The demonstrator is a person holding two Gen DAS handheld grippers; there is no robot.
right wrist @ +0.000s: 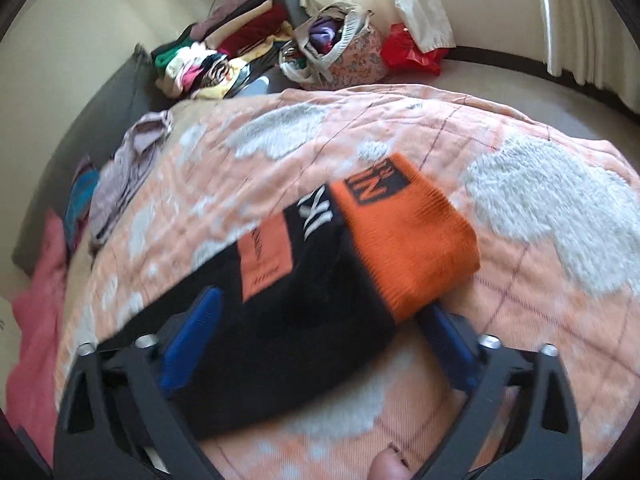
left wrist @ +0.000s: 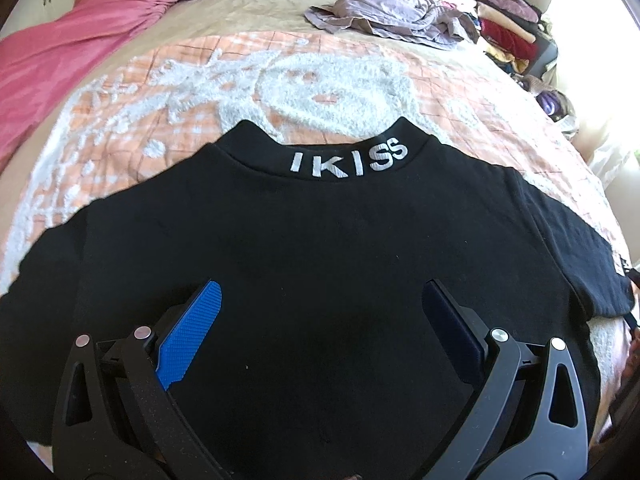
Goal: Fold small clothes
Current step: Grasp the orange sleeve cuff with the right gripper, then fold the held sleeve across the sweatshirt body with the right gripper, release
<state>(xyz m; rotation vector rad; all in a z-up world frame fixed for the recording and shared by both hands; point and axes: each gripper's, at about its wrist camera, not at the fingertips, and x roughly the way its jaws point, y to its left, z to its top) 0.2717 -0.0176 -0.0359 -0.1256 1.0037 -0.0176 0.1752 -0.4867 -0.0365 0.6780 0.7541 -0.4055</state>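
You are hovering the left tool [left wrist: 320,316] over the black top [left wrist: 320,248], its jaws standing wide apart with nothing gripped; the blue pads [left wrist: 192,332] sit above the cloth, seemingly clear of it. The top is lying flat on the peach-and-white bedspread [left wrist: 160,112], its collar lettered IKISS [left wrist: 350,160] pointing toward twelve o'clock, probably spread like this so you can fold the sleeves inward.

You are bringing the right tool [right wrist: 320,320] around the sleeve's orange cuff [right wrist: 404,236], which is reaching toward one o'clock in that view. Its jaws are partly open, straddling the sleeve; the picture is blurred, so I cannot tell whether the pads are pressing yet. That cuff looks like your handle for the first fold. A crumpled lilac garment [left wrist: 392,16] is waiting at one o'clock.
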